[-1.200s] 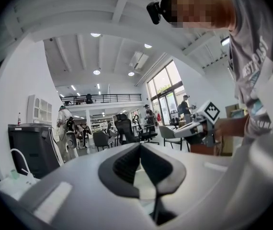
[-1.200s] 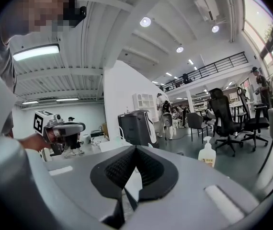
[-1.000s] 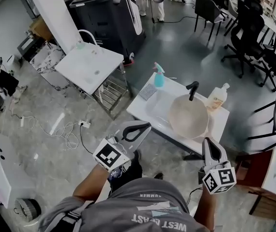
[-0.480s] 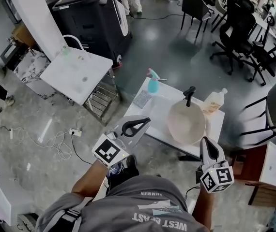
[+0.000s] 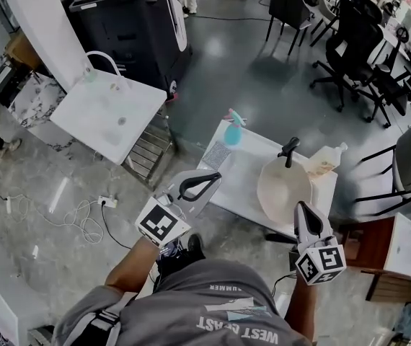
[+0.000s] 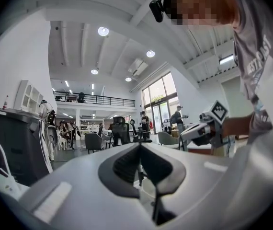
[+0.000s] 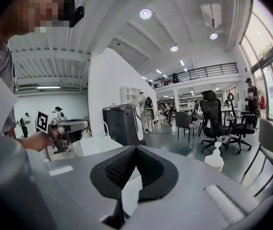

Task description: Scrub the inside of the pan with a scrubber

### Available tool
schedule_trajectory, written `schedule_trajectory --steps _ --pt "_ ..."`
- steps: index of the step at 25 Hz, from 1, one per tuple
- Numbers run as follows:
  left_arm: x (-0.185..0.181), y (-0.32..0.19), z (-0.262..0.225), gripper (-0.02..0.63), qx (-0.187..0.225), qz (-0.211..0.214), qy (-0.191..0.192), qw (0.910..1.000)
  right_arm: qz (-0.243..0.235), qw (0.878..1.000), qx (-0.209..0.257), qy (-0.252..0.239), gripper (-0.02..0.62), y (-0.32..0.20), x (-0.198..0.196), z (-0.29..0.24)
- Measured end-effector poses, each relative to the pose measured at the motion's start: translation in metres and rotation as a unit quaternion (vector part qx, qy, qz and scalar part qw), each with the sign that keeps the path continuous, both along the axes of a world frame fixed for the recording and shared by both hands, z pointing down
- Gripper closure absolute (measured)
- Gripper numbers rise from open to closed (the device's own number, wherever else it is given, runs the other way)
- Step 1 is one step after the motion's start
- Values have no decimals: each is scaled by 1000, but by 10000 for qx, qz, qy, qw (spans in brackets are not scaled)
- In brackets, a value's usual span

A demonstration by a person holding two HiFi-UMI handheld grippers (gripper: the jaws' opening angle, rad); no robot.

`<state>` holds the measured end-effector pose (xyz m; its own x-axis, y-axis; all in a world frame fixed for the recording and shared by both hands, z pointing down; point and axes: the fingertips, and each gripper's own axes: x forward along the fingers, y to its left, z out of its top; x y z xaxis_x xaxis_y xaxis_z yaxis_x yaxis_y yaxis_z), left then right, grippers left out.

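Observation:
A pale round pan (image 5: 283, 187) with a black handle (image 5: 288, 151) sits on a small white table (image 5: 245, 166). A grey scrubber pad (image 5: 218, 153) lies flat at the table's left end, beside a teal spray bottle (image 5: 232, 130). My left gripper (image 5: 207, 179) is shut and empty, in the air just short of the table's near left edge. My right gripper (image 5: 300, 209) is shut and empty too, over the near right edge by the pan. Each gripper view shows the other one: the right gripper (image 6: 204, 128) and the left gripper (image 7: 63, 126).
A soap pump bottle (image 5: 326, 158) stands at the table's far right. To the left are a second white table (image 5: 104, 110), a wire rack (image 5: 151, 150) and a black machine (image 5: 137, 20). Office chairs (image 5: 357, 49) stand beyond. Cables (image 5: 83, 218) lie on the floor.
The person has walked closer to the white table, carrying both grippers forward with them. Both grippers stayed shut and empty. Nothing on the table moved.

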<state>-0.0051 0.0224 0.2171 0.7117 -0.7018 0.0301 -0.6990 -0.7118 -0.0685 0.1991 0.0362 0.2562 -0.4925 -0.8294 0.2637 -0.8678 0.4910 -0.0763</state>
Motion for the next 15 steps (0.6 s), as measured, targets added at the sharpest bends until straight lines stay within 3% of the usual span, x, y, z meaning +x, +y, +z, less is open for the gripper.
schedule_trajectory --steps 4,9,15 --pt "-30 -21 12 604 45 1 -97 9999 -7 9998 -36 171 594 -20 -28 5" --pt "-56 -44 23 604 -112 -15 69 9999 -12 9995 -133 295 594 -45 -57 11" --pt "-79 -62 39 603 -39 -137 -85 9999 -274 9983 -322 411 594 -72 -89 23"
